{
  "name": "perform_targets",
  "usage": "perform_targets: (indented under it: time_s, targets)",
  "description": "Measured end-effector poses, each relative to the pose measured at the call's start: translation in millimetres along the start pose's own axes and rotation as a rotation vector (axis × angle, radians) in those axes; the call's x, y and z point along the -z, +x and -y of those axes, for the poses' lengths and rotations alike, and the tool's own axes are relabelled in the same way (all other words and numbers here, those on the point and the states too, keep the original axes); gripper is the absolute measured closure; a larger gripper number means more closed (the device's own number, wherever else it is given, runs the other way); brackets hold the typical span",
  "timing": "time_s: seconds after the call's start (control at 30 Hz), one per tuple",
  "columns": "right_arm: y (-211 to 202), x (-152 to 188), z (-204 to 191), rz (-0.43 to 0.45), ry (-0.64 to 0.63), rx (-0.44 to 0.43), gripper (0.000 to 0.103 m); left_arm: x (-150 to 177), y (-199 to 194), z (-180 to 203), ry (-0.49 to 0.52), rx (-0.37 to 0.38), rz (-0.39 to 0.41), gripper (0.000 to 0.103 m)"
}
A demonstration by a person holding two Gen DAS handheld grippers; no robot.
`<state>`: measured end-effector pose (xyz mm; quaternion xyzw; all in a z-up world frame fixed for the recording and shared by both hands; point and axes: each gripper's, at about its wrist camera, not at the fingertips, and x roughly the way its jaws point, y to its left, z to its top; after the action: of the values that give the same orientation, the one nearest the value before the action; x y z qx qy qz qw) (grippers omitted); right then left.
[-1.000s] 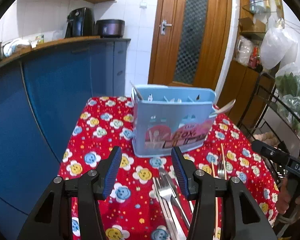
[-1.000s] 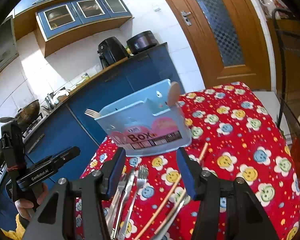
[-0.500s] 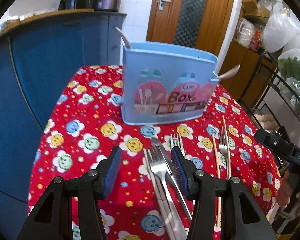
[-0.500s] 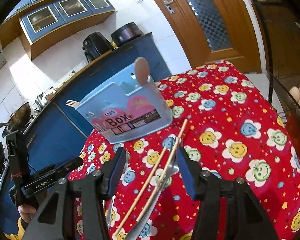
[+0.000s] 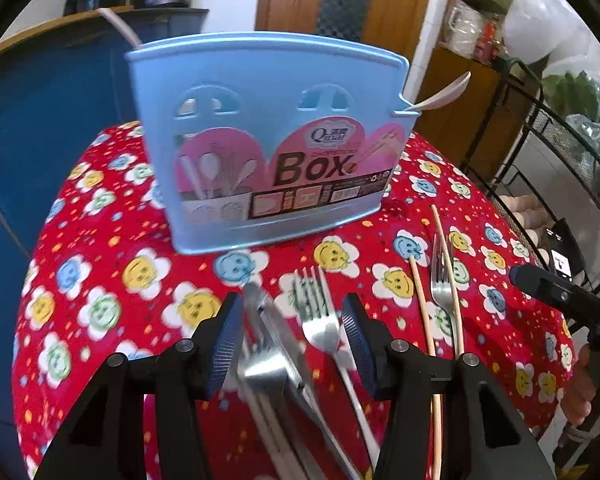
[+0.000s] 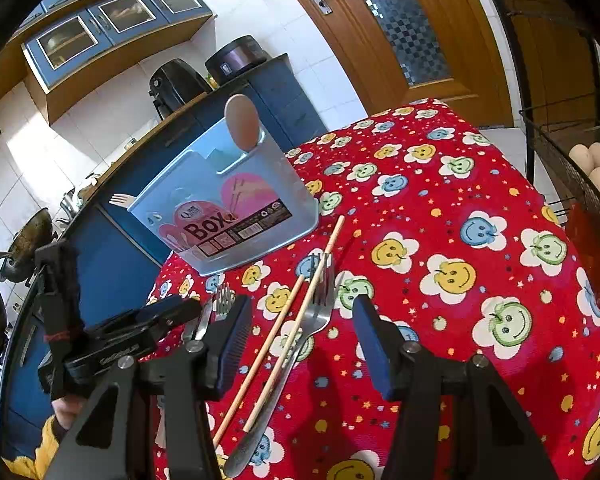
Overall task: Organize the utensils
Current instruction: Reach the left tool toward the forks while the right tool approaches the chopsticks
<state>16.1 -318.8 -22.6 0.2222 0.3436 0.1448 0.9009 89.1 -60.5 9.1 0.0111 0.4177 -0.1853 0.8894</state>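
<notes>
Both hand-held grippers now sit lower than before: left hand-held gripper (image 5: 292,344) gapes around steel forks (image 5: 320,320), right hand-held gripper (image 6: 300,340) gapes over wooden chopsticks (image 6: 296,320), before the blue plastic utensil box (image 5: 268,140) on the red flowered tabletop (image 6: 480,260).

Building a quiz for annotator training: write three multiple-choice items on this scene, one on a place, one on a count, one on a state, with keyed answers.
1. Where does the light blue plastic utensil box stand?
A. on the red flowered tablecloth
B. on the counter
C. on the floor

2. How many wooden chopsticks lie on the cloth?
A. one
B. two
C. four

3. The right hand-held gripper is:
A. open
B. shut on a spoon
C. out of view

Answers: 1 A, cloth shows around its base; 2 B, a pair lies beside a metal fork; 3 A, its blue pads stand apart, gripping nothing.
</notes>
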Motion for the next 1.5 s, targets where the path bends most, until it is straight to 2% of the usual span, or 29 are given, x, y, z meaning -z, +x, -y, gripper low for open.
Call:
perform_targets:
  time_s: [0.13, 0.2, 0.63, 0.67, 0.7, 0.8, 0.97, 1.17, 1.5]
  targets:
    - [2, 0, 5, -0.005, 0.011, -0.001, 0.047, -6, 14, 6, 0.054, 0.024, -0.009, 0.051]
    - [3, 0, 8, -0.008, 0.017, 0.0, 0.047, -10, 20, 7, 0.074, 0.036, -0.017, 0.056]
    - [8, 2, 11, -0.024, 0.023, 0.0, 0.047, -14, 38, -6, 0.034, 0.18, -0.081, 0.058]
    - [9, 2, 11, -0.025, 0.023, 0.001, 0.047, -14, 39, -6, 0.031, 0.184, -0.083, 0.06]
    - [9, 2, 10, -0.027, 0.023, 0.002, 0.047, -13, 38, -6, 0.029, 0.19, -0.083, 0.067]
    - [10, 3, 10, -0.028, 0.023, 0.004, 0.047, -12, 35, -5, 0.023, 0.221, -0.089, 0.075]
    - [10, 3, 10, -0.027, 0.021, 0.002, 0.047, -9, 34, -2, 0.033, 0.221, -0.096, 0.085]
    - [11, 3, 9, -0.028, 0.018, 0.003, 0.047, -8, 37, 8, 0.034, 0.21, -0.098, 0.09]
    - [11, 3, 11, -0.031, 0.025, 0.005, 0.047, -9, 44, 19, 0.053, 0.188, -0.097, 0.086]
